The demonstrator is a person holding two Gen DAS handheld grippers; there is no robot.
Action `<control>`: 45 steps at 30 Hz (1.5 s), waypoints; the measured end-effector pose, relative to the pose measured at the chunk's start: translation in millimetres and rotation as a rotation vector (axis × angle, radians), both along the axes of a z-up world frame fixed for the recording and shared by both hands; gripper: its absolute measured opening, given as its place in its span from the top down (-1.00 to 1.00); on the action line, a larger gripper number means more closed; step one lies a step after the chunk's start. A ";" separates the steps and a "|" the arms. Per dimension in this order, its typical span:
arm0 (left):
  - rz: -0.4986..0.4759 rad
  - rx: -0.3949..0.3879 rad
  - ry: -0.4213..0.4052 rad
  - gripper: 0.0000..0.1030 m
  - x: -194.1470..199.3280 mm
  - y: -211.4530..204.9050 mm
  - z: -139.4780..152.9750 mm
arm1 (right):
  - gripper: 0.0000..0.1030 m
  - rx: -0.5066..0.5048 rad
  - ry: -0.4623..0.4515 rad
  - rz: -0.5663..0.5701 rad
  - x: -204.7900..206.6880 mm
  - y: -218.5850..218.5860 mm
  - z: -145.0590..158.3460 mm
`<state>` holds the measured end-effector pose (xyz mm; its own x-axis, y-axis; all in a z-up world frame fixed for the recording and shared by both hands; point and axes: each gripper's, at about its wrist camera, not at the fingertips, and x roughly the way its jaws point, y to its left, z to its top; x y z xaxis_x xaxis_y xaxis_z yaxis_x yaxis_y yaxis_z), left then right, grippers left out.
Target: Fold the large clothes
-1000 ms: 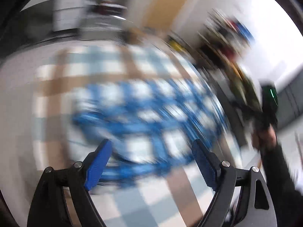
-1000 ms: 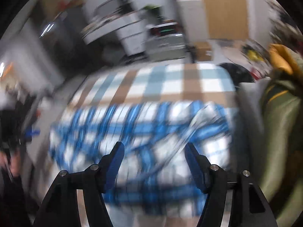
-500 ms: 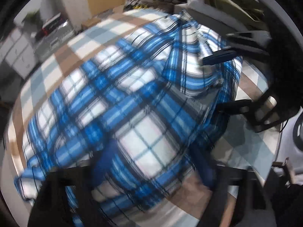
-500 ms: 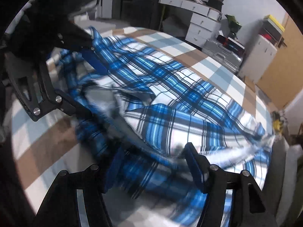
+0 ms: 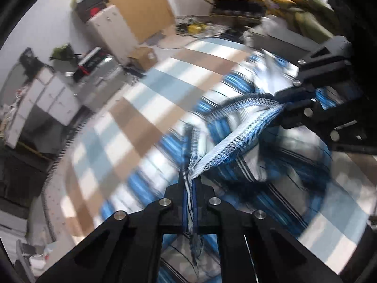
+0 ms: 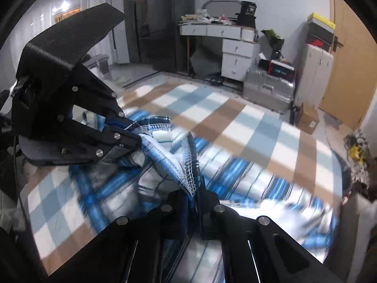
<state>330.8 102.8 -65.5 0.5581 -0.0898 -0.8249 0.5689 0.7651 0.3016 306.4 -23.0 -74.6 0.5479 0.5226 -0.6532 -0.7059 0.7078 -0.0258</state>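
While the left gripper and right gripper each pinch the stitched edge of the blue plaid garment, most of it lies rumpled on the checked bedspread; through blur, no finished fold shows, so folding seems barely begun.

Draped on the bed: shirt, pinched between left gripper and right gripper; behind the bed, desk and suitcase.
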 end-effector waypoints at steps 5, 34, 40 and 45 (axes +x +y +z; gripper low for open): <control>0.071 0.040 0.028 0.91 41.0 9.1 -11.7 | 0.84 0.092 0.031 -0.081 44.7 8.1 2.3; 0.406 -0.168 0.188 -0.47 -24.6 192.6 -54.7 | -0.86 0.758 0.216 -0.416 -121.6 -96.1 -70.1; 0.440 -0.339 0.194 0.96 -17.1 211.7 -39.4 | -0.86 0.792 0.222 -0.422 -121.3 -106.5 -72.3; 0.472 -0.493 0.082 0.99 -25.5 248.6 4.2 | -0.86 0.813 0.213 -0.433 -122.7 -111.3 -74.3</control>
